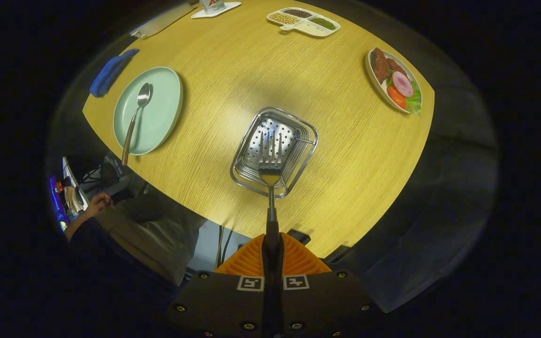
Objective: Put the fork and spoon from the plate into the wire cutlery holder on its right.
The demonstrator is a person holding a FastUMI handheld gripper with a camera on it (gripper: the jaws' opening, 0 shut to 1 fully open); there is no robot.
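Note:
My gripper [272, 249] is shut on the dark handle of a fork [270, 164], which points straight ahead from between the fingers. The fork's tines hang above the near edge of the wire cutlery holder [298, 162], a square chrome basket with a perforated floor, seen from above on the wooden table. Left of the holder lies a pale green plate [162, 112]. A spoon [134, 119] with a brown handle rests on the plate, its handle sticking out over the plate's near rim.
A blue cloth [110, 71] lies beyond the plate. A divided dish of beans [304, 21] and a small white tray [216, 8] stand at the far side. A plate of food [395, 80] sits far right. A person's hand [97, 202] and lap show below the table's left edge.

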